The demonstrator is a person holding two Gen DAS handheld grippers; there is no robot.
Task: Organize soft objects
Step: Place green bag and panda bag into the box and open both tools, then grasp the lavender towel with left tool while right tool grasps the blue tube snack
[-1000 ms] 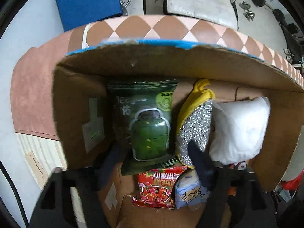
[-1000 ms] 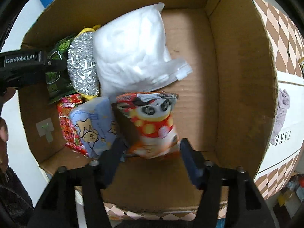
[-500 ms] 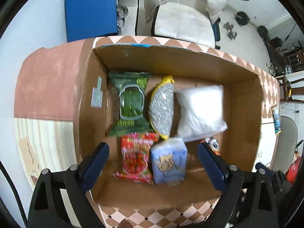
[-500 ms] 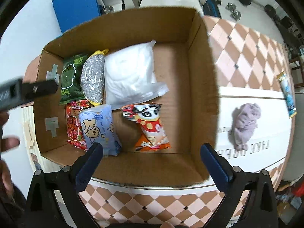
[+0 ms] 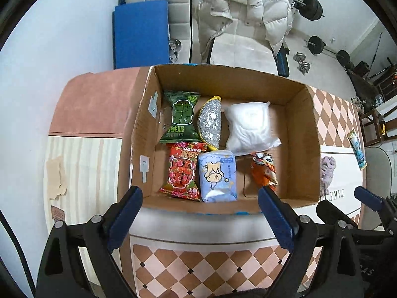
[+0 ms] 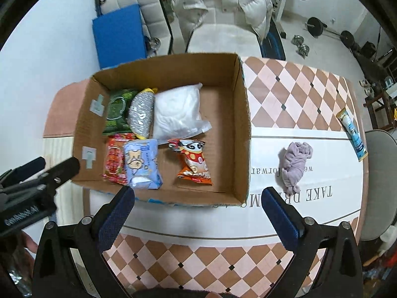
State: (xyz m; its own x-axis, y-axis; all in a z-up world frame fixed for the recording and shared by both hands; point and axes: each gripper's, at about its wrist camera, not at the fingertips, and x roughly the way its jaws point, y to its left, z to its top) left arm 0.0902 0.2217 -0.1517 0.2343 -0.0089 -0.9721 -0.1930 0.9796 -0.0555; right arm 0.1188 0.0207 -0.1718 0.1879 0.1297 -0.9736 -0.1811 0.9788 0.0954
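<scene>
An open cardboard box [image 5: 301,149] [image 6: 242,124] holds a green packet [image 5: 182,120], a silver and yellow sponge [image 5: 210,124], a white soft bag [image 5: 248,126], a red packet [image 5: 182,171], a blue tissue pack [image 5: 217,173] and an orange panda snack bag [image 6: 194,161]. A crumpled lilac cloth [image 6: 295,164] lies on the table right of the box. My left gripper [image 5: 199,207] is open and empty, above the box's near edge. My right gripper [image 6: 198,201] is open and empty, above the near edge too.
A blue and white tube [image 6: 351,132] lies at the table's far right edge. The round table [image 6: 297,94] has a checkered cloth with a white banner. A chair with a white jacket [image 6: 223,7], a blue mat [image 6: 119,34] and weights stand behind it.
Both grippers have pulled up and back out of the box and opened wide. The right one let go of the orange panda snack bag, which lies in the box.
</scene>
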